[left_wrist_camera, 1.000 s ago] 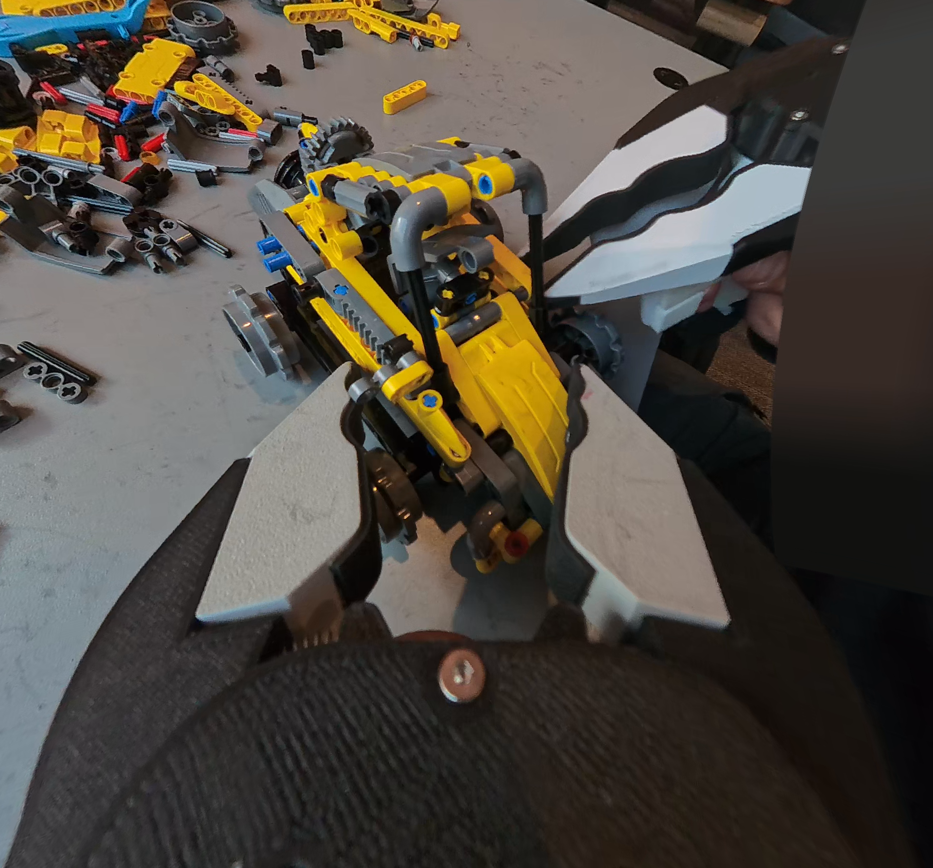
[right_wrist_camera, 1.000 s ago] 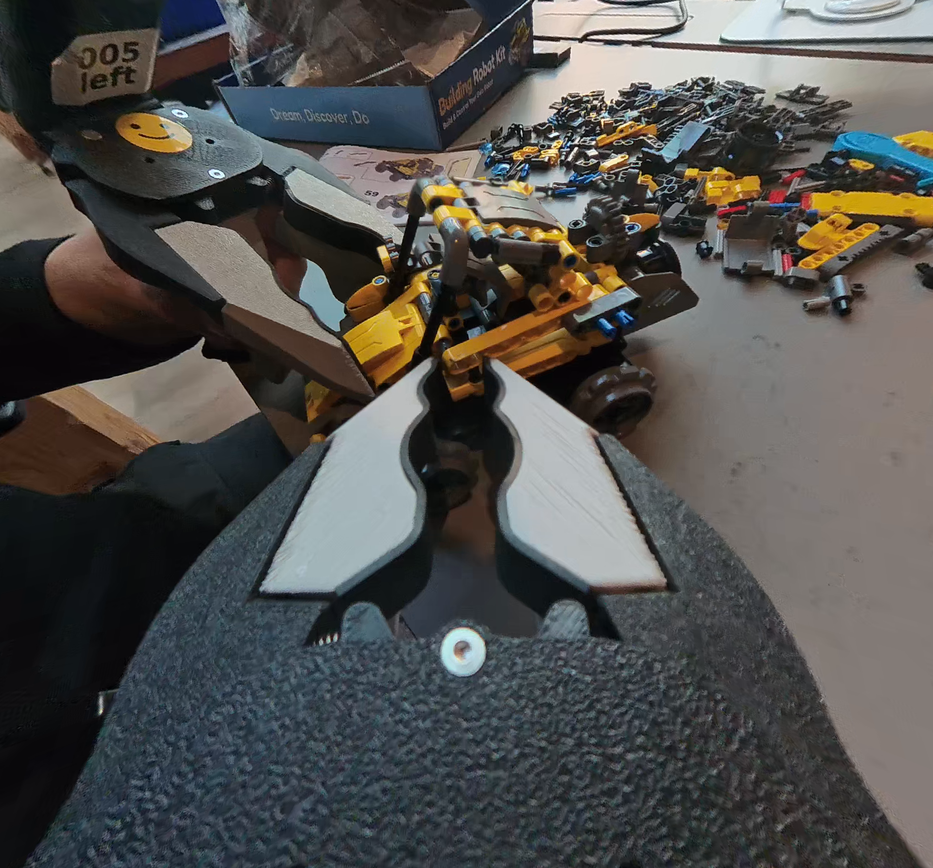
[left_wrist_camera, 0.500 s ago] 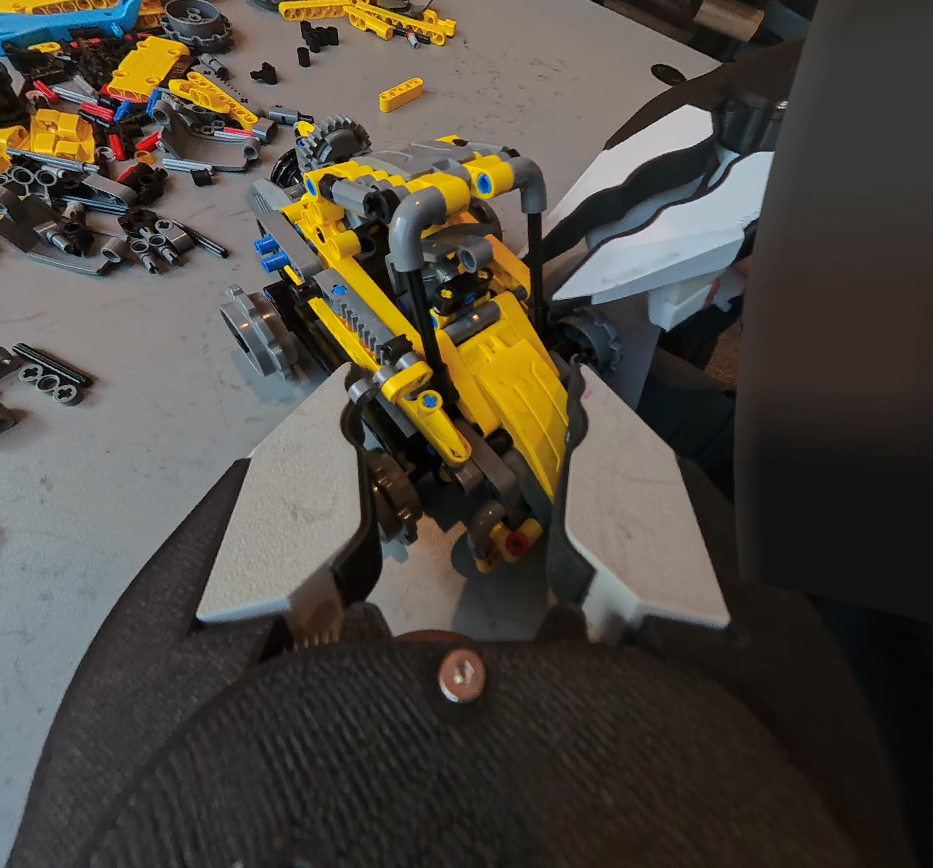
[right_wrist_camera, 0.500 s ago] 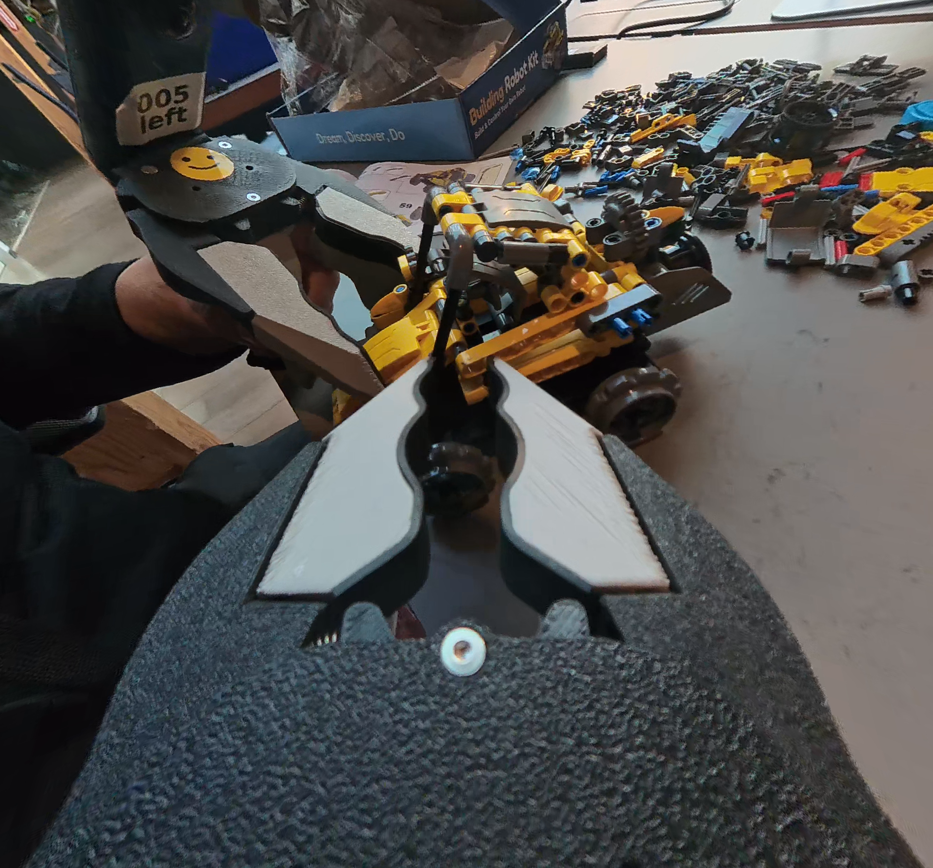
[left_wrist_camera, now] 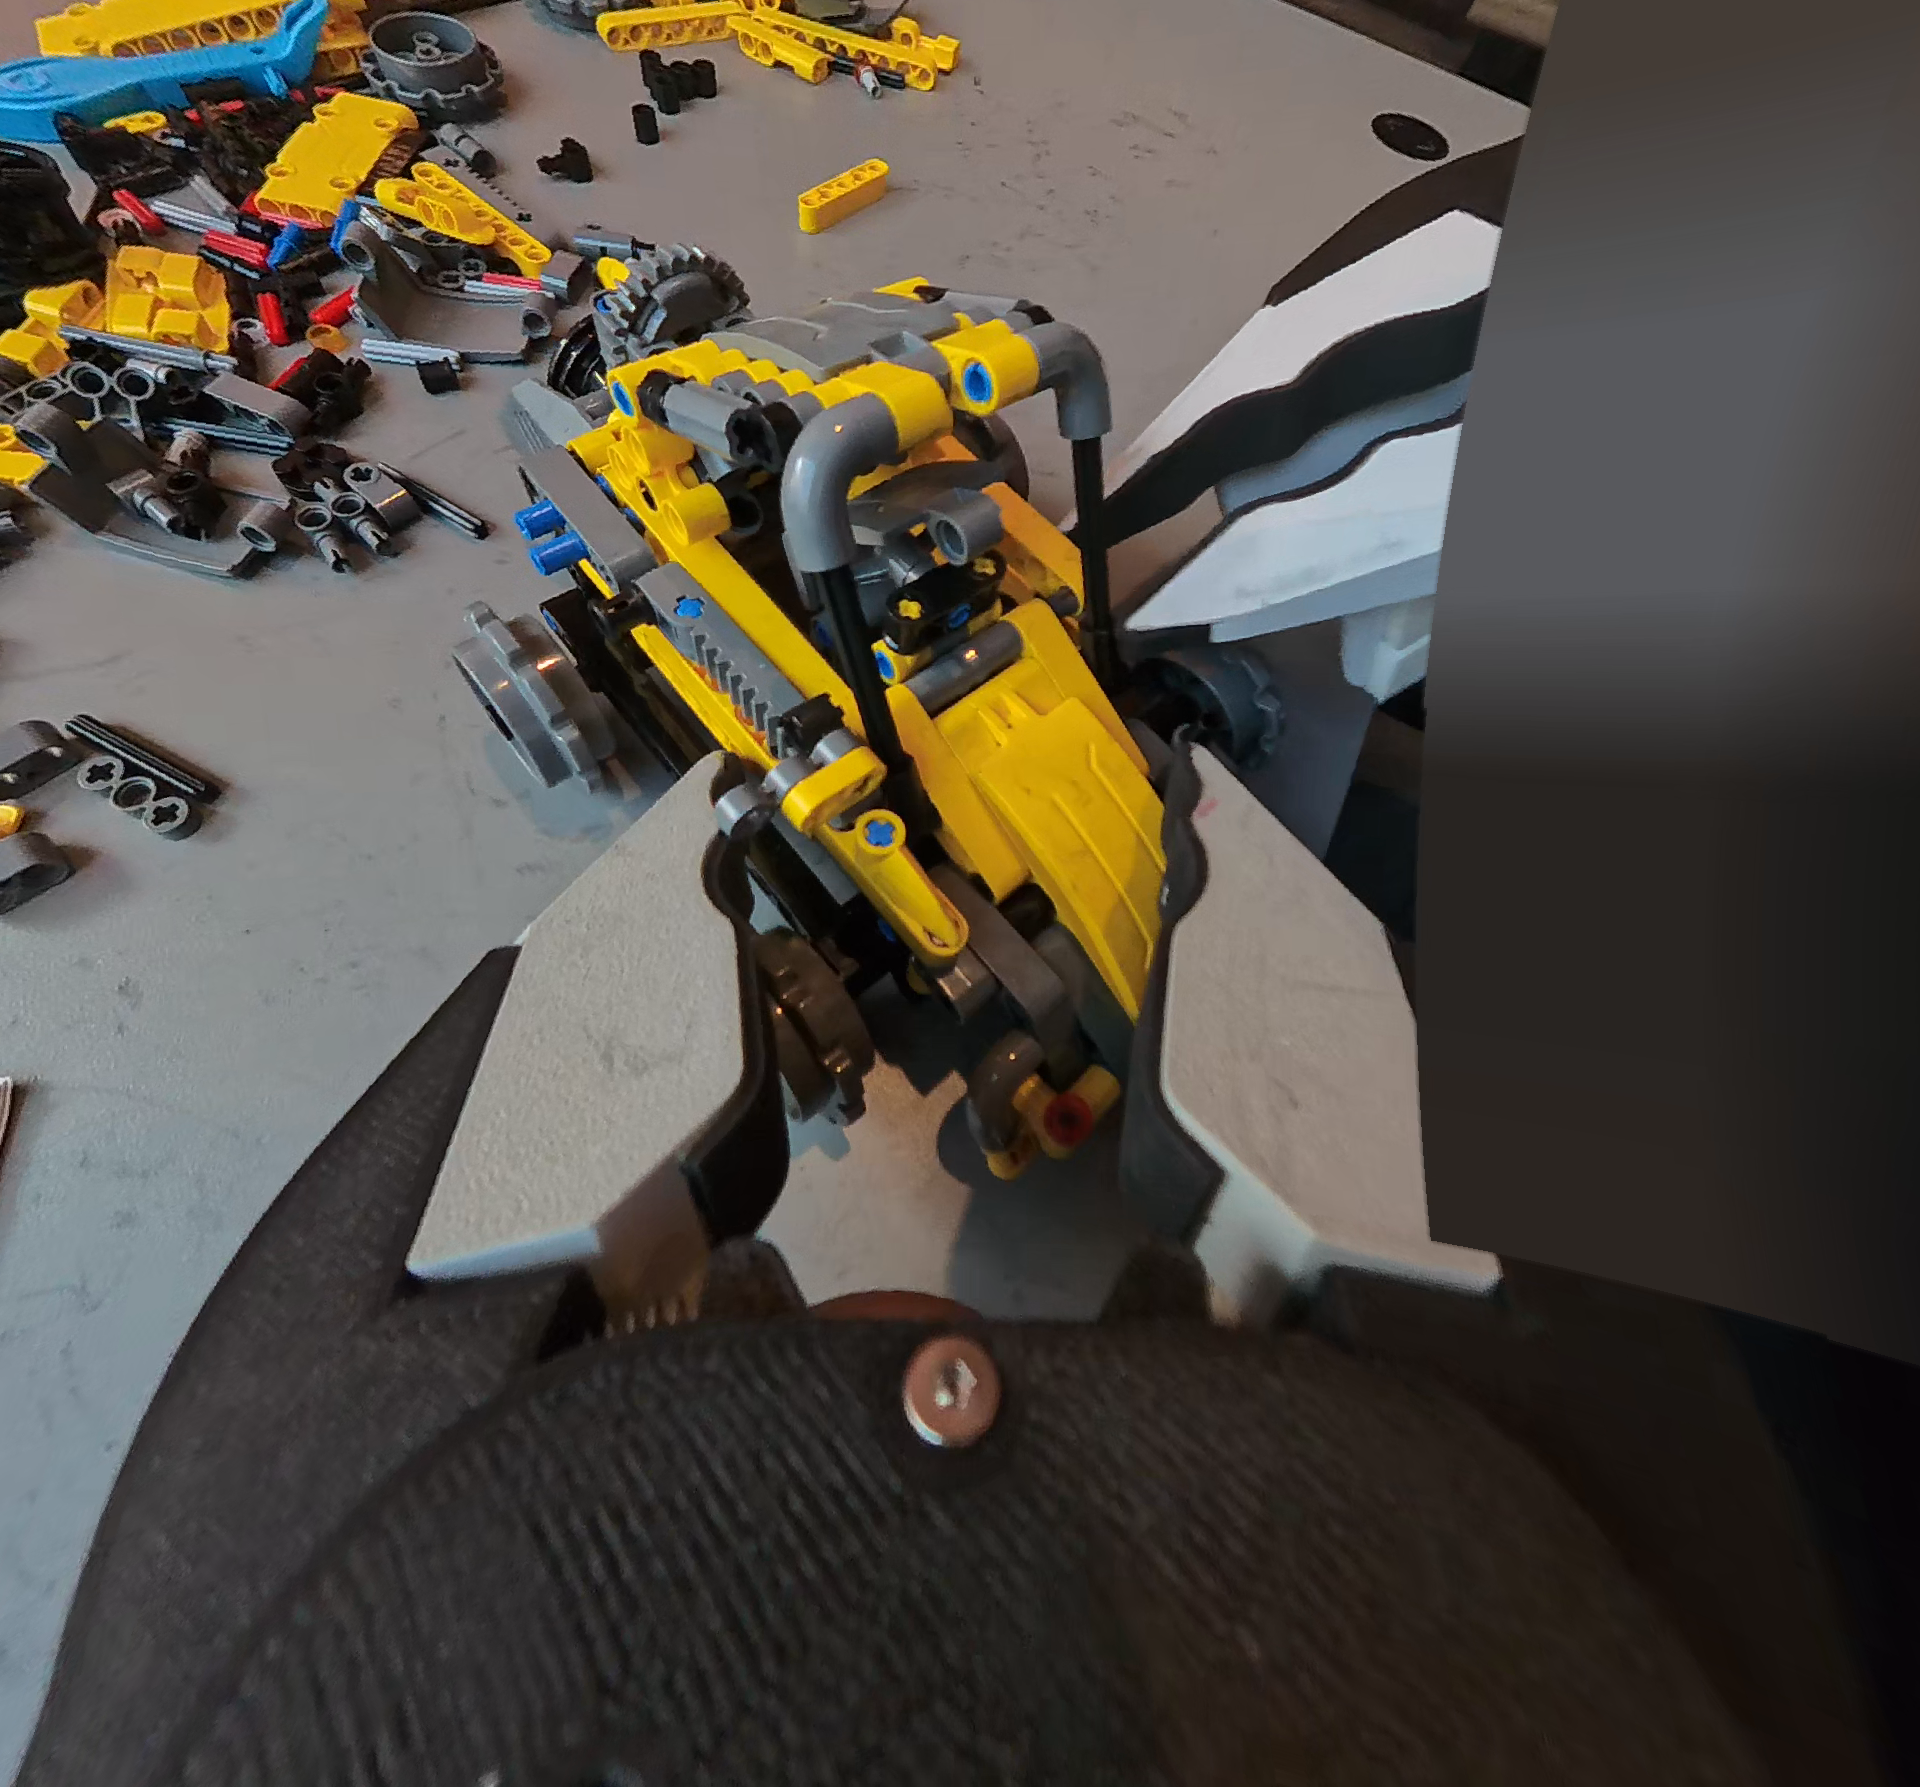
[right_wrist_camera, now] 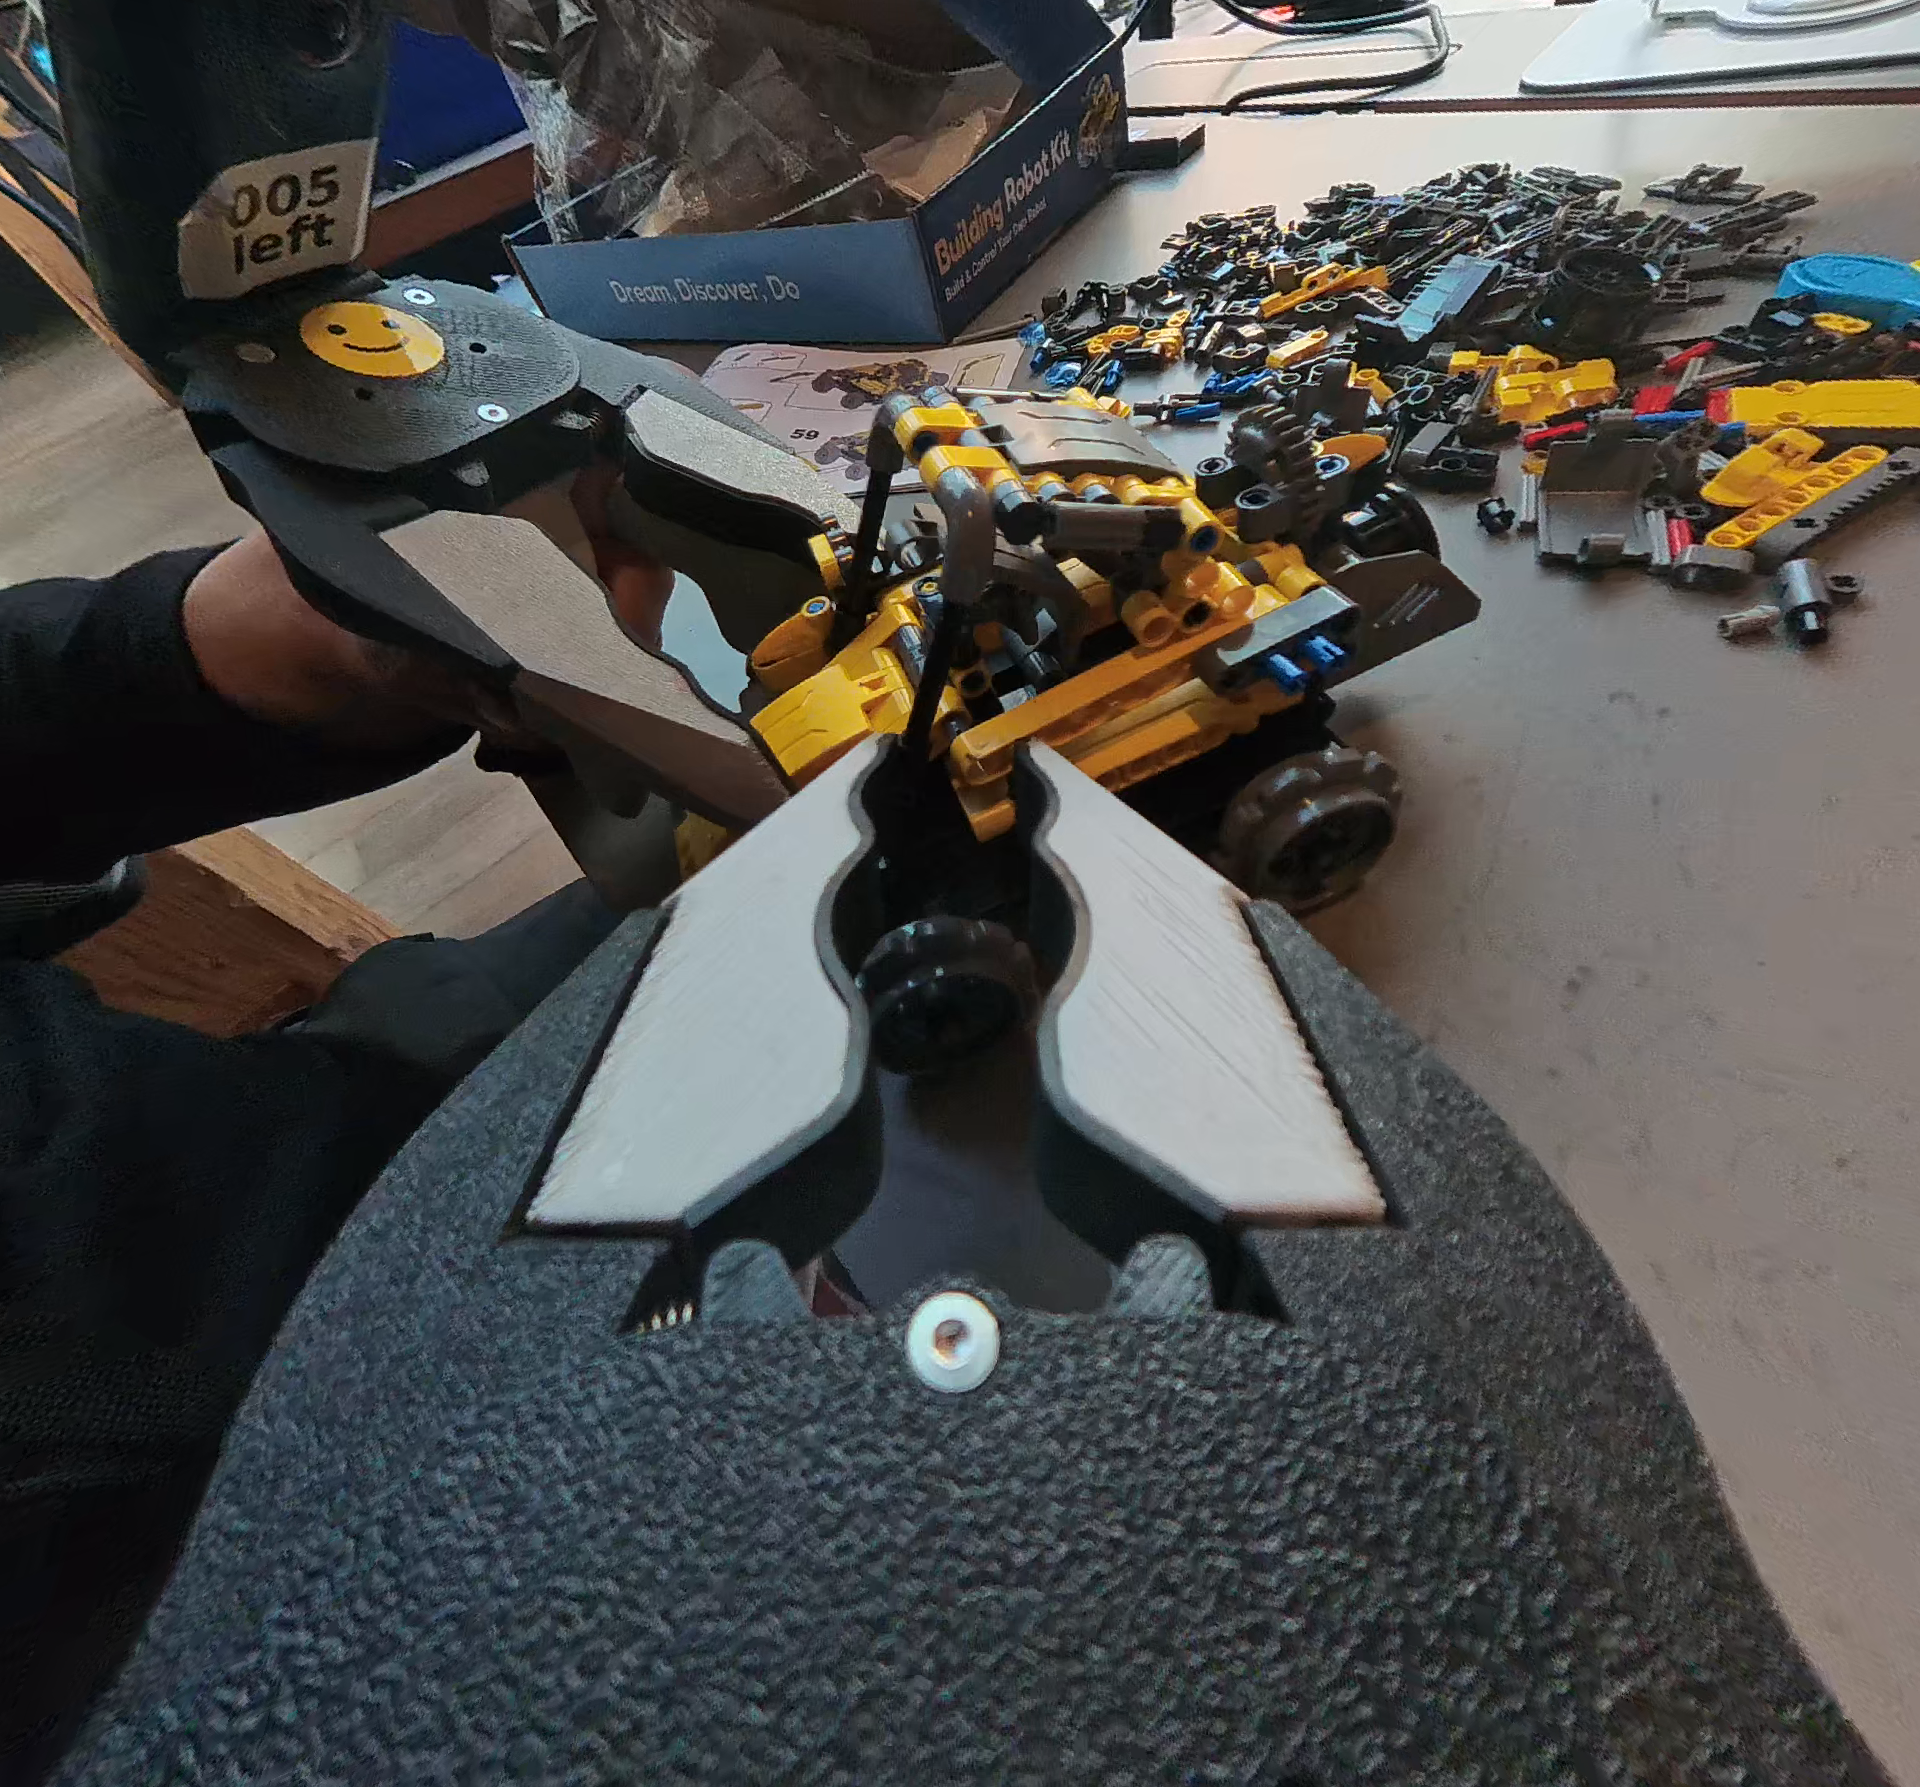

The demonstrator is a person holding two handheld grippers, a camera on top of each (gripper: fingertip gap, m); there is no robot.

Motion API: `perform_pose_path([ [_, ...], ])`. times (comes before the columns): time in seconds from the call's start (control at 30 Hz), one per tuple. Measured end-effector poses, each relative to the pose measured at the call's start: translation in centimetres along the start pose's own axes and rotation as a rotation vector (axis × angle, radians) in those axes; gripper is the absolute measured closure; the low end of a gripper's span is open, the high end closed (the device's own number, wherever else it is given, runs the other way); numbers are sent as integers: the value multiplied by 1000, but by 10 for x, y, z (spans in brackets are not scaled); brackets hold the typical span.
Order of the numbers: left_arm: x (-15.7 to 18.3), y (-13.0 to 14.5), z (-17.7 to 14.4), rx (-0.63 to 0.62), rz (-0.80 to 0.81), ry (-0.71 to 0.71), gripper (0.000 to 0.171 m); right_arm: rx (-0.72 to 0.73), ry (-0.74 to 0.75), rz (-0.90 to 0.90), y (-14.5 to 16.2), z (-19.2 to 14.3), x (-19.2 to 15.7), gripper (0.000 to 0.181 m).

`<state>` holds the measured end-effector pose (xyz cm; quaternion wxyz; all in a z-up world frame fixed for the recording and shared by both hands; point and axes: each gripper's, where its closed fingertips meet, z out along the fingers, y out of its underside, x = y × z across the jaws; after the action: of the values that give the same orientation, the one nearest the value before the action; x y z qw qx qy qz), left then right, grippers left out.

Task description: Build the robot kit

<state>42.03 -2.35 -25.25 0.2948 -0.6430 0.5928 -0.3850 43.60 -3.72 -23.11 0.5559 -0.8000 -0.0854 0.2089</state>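
1. Left wrist view: the left gripper has its fingers spread pretty wide around the front end of a yellow and grey brick-built buggy, and both inner edges look pressed against its sides, so it's clamped on the model. The buggy sits on the grey table, near the edge closest to the camera.
2. Same view: a grey wheel hub sticks out on the buggy's left side. On the far side the right gripper comes in from the right, its white fingers touching the model by the small black wheel.
3. Further back on the left there's a messy pile of loose parts, plus one yellow beam lying on its own.
4. Right wrist view: the right gripper is only slightly apart at the tips, and a small black wheel sits in the round gap between the fingers. They look snug on it, so I'd say it's gripping the wheel.
5. Same view: the left gripper holds the buggy from the left, with a hand behind it.
6. Behind the buggy: an open blue box, a booklet, and the parts pile on the right.
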Motion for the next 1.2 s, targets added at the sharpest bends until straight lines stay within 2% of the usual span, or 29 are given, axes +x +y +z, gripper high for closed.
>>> perform_pose_path([
  [0.33, -5, 0, 0, -5, -11, -26, 95, -22, 6, -4, -2, 4, 4, 163],
  [0.4, -2, 1, 1, -8, -16, -15, 97, -22, -7, 9, -2, 4, 5, 173],
  [0.43, -2, 0, 1, -3, -14, -23, 97, -15, -23, 29, -2, 4, 4, 178],
  [0.6, -8, -6, 6, 16, -39, -36, 94, 0, -36, 122, -4, 5, 11, 175],
  [0.7, -9, -8, 6, 24, -37, -37, 94, -8, -62, 72, -3, -4, 10, 176],
  [0.77, -9, -8, 5, 28, -45, -36, 94, -33, -5, 41, 2, -10, 22, 175],
  [0.83, -9, -8, 5, 28, -46, -30, 94, -43, -41, 31, 3, -13, 20, 177],
  [0.97, -9, -7, 6, 21, -76, 7, 92, -120, -58, -22, 12, -10, 16, 168],
  [1.2, -10, -6, 2, 5, -62, 47, 88, -143, -8, -67, 13, -22, 30, 159],
])
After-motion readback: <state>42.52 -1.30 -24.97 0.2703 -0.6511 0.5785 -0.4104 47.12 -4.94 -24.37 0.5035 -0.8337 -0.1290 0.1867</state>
